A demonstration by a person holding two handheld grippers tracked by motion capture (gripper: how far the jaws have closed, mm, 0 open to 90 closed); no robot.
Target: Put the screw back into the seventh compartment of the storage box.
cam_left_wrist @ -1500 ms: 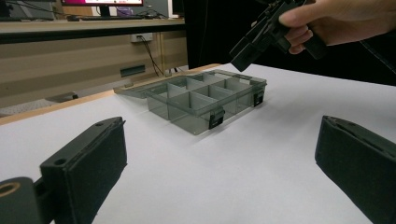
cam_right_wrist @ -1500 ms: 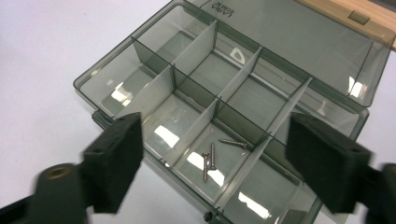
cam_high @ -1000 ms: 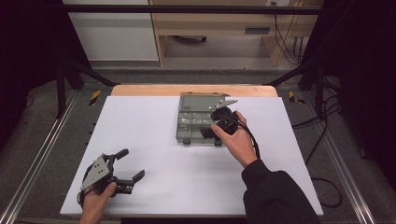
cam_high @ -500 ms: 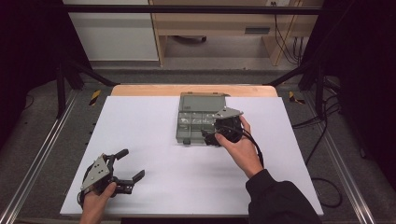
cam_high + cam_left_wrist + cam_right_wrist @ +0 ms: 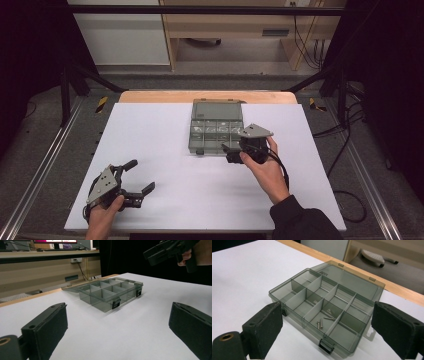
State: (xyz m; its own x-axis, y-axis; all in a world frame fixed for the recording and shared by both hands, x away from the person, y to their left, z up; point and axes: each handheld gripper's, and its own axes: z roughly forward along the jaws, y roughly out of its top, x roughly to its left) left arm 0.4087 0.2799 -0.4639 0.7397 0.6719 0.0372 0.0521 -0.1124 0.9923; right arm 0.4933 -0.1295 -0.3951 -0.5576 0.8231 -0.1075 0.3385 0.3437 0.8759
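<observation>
The right gripper (image 5: 231, 152) hangs just above the near right corner of the compartment box (image 5: 214, 134), jaws spread wide with nothing between them. Looking along those jaws in the right gripper view, the smoky clear box (image 5: 322, 312) sits right in front, its hinged lid (image 5: 354, 283) thrown fully open and lying flat behind it toward the wooden table edge (image 5: 402, 291). Dividers split it into small cells, and a few small metal pins (image 5: 325, 320) lie loose in one of the near cells. A black latch (image 5: 326, 346) sits on the front wall nearest the camera.

Over at the near left corner of the white tabletop (image 5: 165, 150), the left gripper (image 5: 142, 181) rests low in the person's hand, jaws also parted and holding nothing, well apart from the box. From the left gripper view the box (image 5: 110, 293) stands out on the white surface ahead, with the right gripper (image 5: 160, 251) in the air past it, at upper right.
</observation>
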